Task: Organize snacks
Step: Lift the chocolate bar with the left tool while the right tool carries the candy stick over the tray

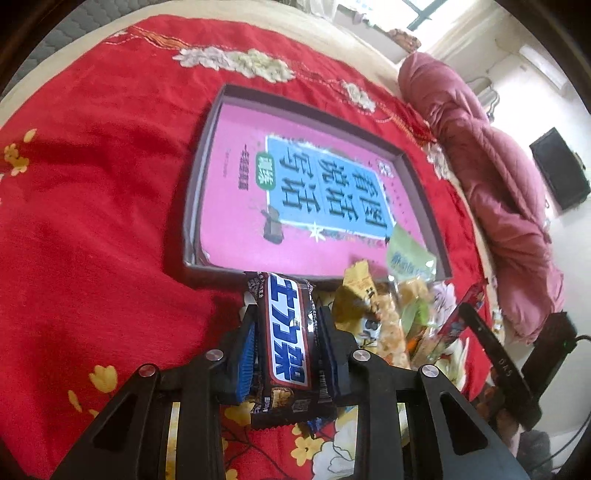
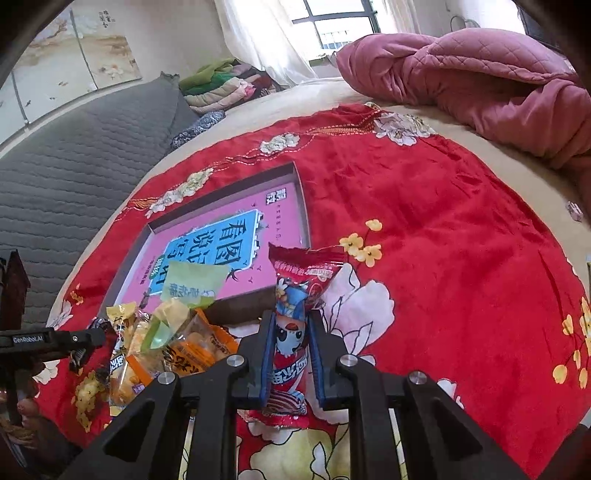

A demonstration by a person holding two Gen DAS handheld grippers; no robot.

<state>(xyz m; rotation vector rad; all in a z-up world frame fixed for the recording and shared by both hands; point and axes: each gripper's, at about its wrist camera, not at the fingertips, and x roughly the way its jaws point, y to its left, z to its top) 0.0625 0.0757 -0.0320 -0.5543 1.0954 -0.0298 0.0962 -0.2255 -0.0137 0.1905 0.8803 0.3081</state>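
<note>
Bedspread (image 2: 461,229), red and floral, beneath pink quilt (image 2: 480,74) by window (image 2: 332,22).

one box (image 1: 207,155), one book (image 1: 236,206), two grippers (image 1: 286,325)

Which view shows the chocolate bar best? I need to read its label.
The left wrist view: the chocolate bar sits clamped in the left gripper, its white lettering facing the camera. The right wrist view shows none of it, only the left gripper's side.
</note>
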